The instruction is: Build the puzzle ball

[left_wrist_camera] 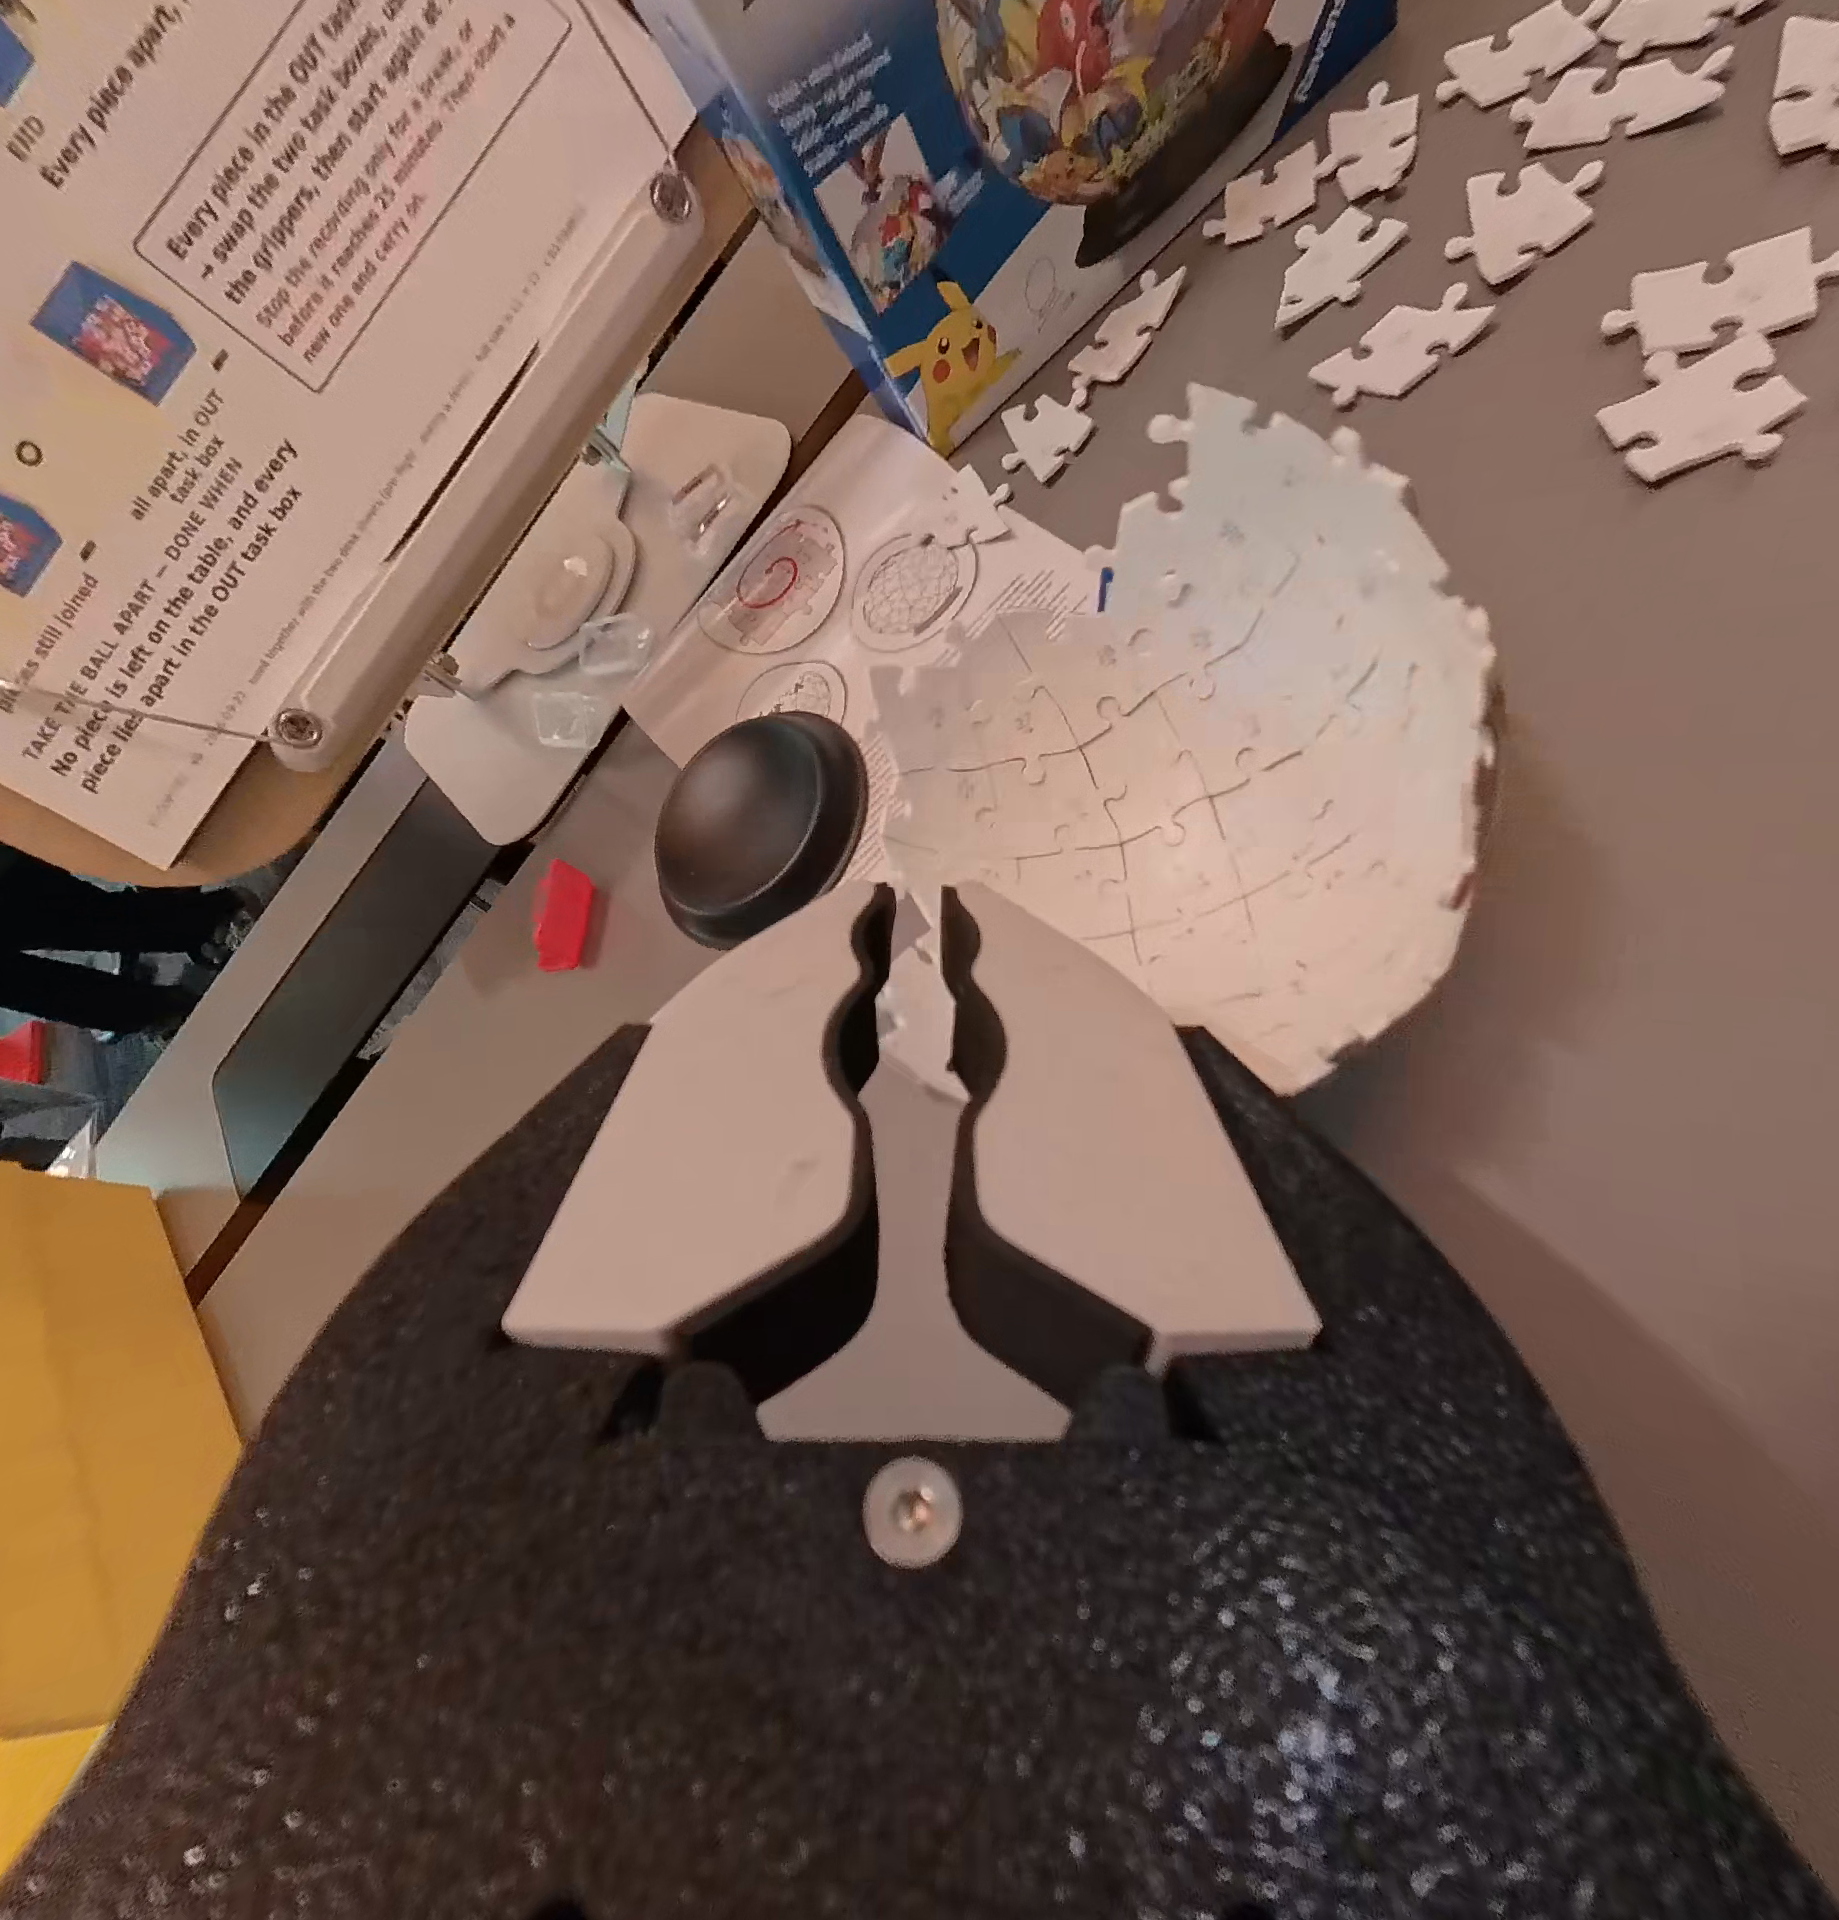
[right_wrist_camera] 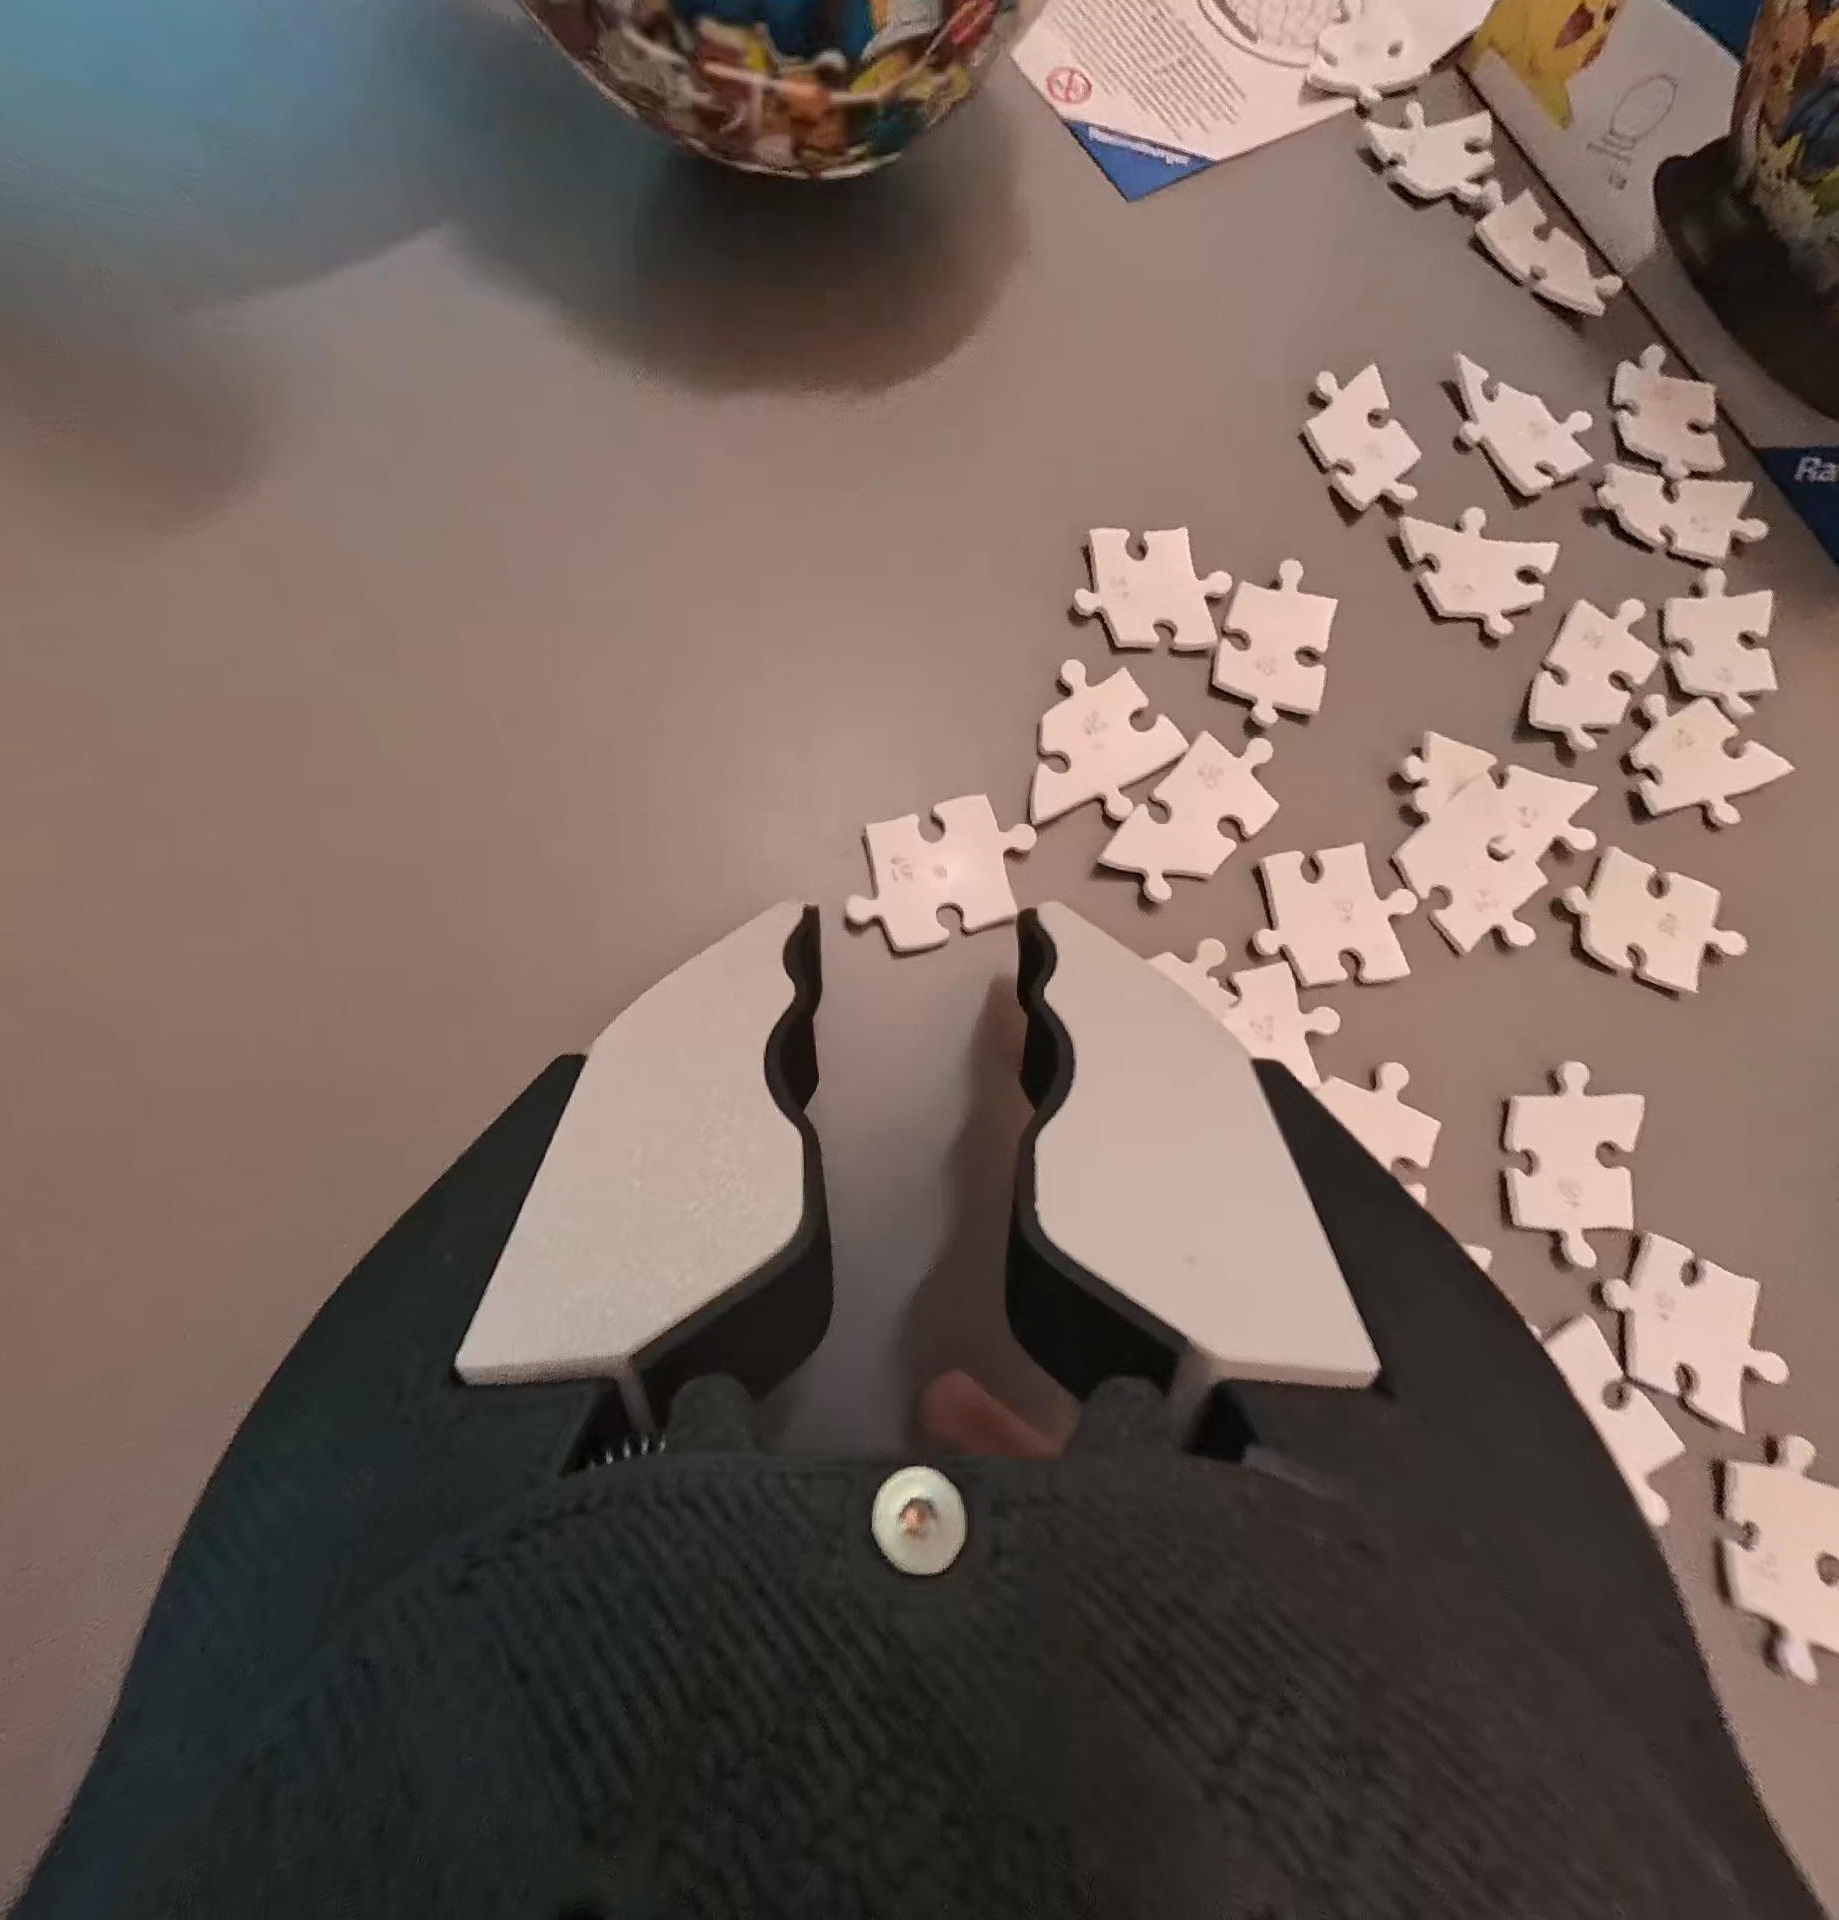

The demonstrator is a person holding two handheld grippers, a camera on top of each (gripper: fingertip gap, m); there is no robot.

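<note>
Here the left gripper [left_wrist_camera: 917, 914] is clenched on the jagged rim of the half-built puzzle ball [left_wrist_camera: 1206, 769], which rests on the grey table [left_wrist_camera: 1673, 935]. The right gripper [right_wrist_camera: 920, 920] hangs released, just before a loose white piece [right_wrist_camera: 936, 873].

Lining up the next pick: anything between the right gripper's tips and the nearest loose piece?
No. In the right wrist view, only bare table separates the open right gripper from the piece.
</note>
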